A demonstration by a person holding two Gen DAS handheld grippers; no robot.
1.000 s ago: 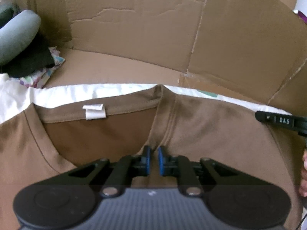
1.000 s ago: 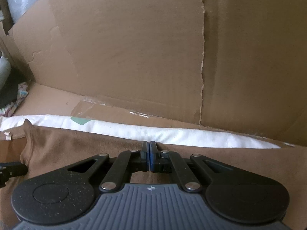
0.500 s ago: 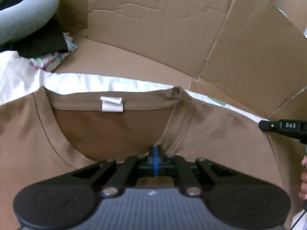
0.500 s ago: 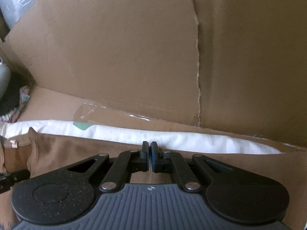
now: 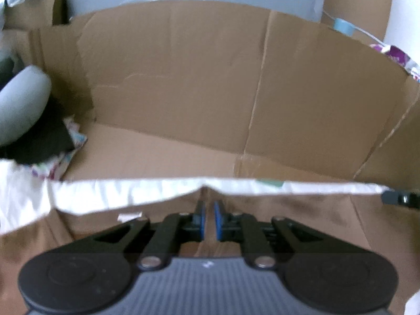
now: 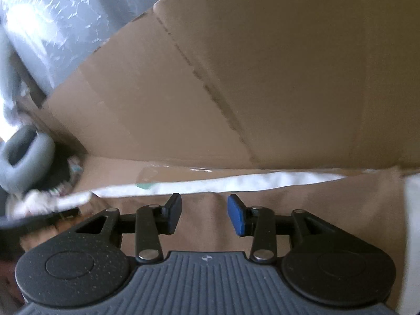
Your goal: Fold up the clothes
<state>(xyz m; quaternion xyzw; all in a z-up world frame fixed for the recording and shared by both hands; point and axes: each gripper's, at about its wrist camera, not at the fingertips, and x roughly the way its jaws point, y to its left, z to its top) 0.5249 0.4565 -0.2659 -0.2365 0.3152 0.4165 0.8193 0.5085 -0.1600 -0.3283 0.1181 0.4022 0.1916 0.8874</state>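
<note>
One brown T-shirt point(image 5: 315, 218) fills the near part of both views, spread over a white cloth point(image 5: 118, 191) on the floor of a large cardboard enclosure point(image 5: 183, 92). Its collar end faces the far cardboard wall, and its top edge runs side to side across the pictures; I judge the long axis runs from that edge back toward the cameras, though the hem is out of sight. As for progress, the folding looks barely begun: the shirt lies mostly flat and no finished fold shows, so the sleeve and body folds appear to remain. A grey cushion point(image 5: 21, 110) and a heap of dark and patterned clothes point(image 5: 47, 144) sit in the far left corner, well apart from the work. Blur softens both views. The left gripper point(image 5: 208, 219) has its blue pads almost together, pinching the shirt's collar area, where the fabric peaks into a small tent above them. The right gripper point(image 6: 204, 211) has just been opening; its jaws stand spread over the shirt's shoulder edge point(image 6: 288, 191), with only a loose ridge of fabric between them and nothing pressed.
</note>
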